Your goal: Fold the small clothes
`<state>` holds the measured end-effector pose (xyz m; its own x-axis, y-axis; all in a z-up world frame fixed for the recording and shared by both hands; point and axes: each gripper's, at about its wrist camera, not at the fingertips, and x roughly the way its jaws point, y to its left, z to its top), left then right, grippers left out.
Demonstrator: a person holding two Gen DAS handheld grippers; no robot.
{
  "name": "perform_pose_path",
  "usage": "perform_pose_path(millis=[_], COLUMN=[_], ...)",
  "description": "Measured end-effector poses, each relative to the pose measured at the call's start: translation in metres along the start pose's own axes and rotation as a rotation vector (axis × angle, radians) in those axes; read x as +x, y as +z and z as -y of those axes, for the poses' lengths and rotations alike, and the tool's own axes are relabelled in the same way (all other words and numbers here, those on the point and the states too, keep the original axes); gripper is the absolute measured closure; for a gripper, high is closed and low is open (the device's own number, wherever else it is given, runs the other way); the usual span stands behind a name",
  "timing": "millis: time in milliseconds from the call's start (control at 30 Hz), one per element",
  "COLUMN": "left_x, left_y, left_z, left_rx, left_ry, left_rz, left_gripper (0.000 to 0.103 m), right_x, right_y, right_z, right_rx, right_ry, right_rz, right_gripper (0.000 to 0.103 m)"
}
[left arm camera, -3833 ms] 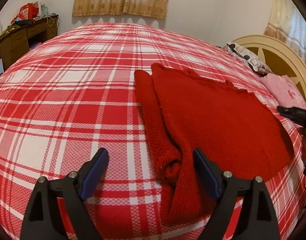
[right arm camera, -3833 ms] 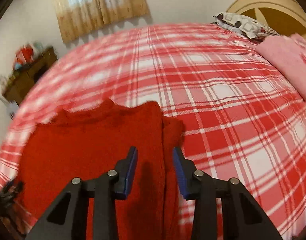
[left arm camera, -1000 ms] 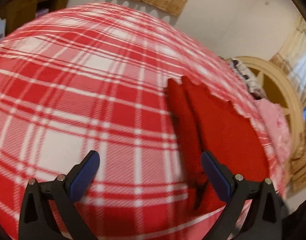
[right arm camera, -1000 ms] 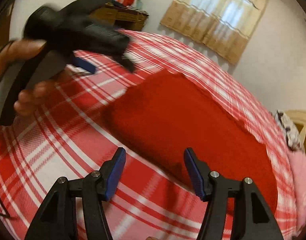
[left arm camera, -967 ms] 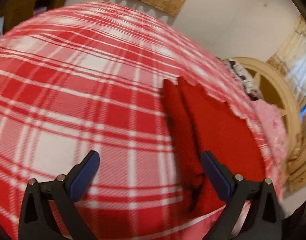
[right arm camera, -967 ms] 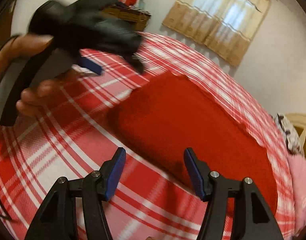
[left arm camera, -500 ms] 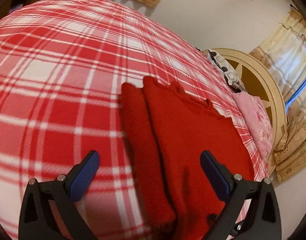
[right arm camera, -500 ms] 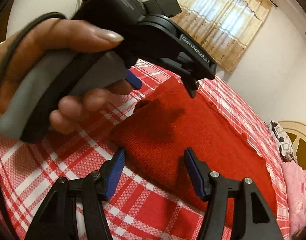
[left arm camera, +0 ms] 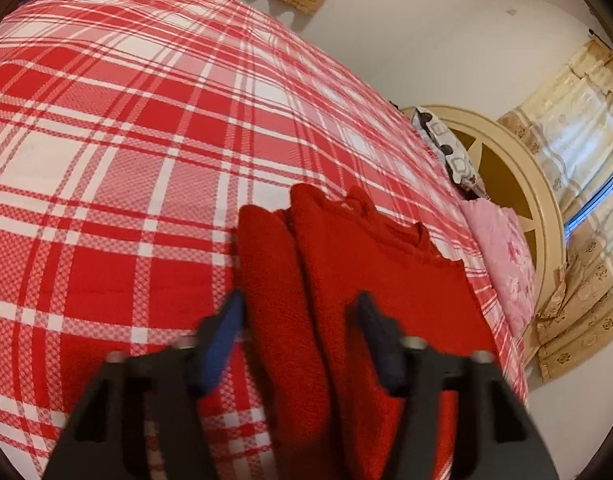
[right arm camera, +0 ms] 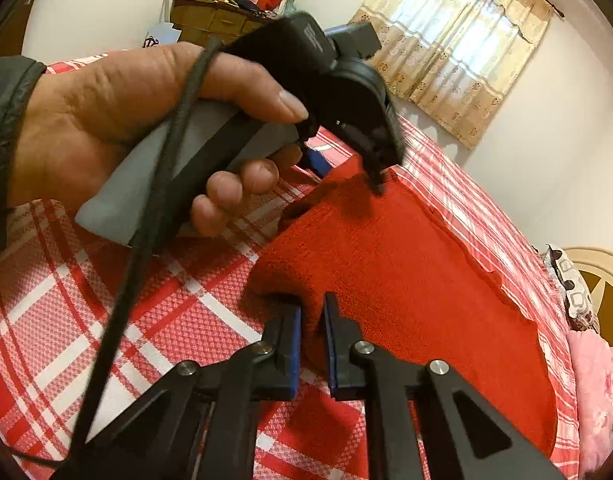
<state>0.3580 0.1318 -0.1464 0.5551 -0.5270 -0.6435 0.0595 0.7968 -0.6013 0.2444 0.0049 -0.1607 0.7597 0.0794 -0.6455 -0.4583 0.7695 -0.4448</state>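
From the left wrist view, the red knit sweater lies flat on the plaid bed, its sleeve folded in along the left side. The left gripper hangs half open over that sleeve, gripping nothing; its fingers are blurred. The sweater's near hem is cut off behind them. Bare plaid spreads wide to the left; a pink pillow and the cream headboard stand to the right.

From the right wrist view, the right gripper is nearly closed, pinching the sweater's near edge. The left hand with its gripper hovers over the far corner, its jaws hard to read. A dresser stands beyond.
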Motion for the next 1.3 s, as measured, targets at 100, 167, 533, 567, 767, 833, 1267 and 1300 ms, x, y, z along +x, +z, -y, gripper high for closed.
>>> perform_pose_path(millis=[100,167,533,567,767,833,1267,1300], left_x=[0.001,0.001,-0.006,-0.005,-0.012,-0.013,-0.006,-0.004], left_y=[0.000,-0.001,-0.001,0.000,0.003,0.004,0.010,0.011], left_z=[-0.004,-0.007,-0.010,-0.010,-0.001,0.007,0.067,0.072], left_rx=[-0.022,-0.045,-0.093,-0.102,-0.123,-0.115,-0.097,-0.095], left_ry=[-0.012,-0.034,-0.077,-0.082,-0.115,-0.118,-0.177,-0.187], left_rz=[-0.016,-0.021,0.003,0.001,0.014,0.022,0.089,0.091], left_gripper=[0.080,0.084,0.086,0.086,0.086,0.086,0.086,0.086], right_x=[-0.007,-0.014,-0.015,-0.016,-0.025,-0.027,-0.055,-0.057], right_y=[0.002,-0.002,-0.015,-0.017,-0.033,-0.041,-0.063,-0.064], right_z=[0.002,-0.002,0.031,0.033,0.052,0.058,0.096,0.099], right_rx=[0.003,0.012,0.146,0.154,0.223,0.252,0.326,0.329], right_ry=[0.008,0.022,0.105,0.105,0.091,0.083,0.038,0.033], right_rz=[0.007,0.005,0.011,0.014,0.037,0.049,0.104,0.107], right_gripper=[0.095,0.095,0.096,0.096,0.096,0.096,0.097,0.097])
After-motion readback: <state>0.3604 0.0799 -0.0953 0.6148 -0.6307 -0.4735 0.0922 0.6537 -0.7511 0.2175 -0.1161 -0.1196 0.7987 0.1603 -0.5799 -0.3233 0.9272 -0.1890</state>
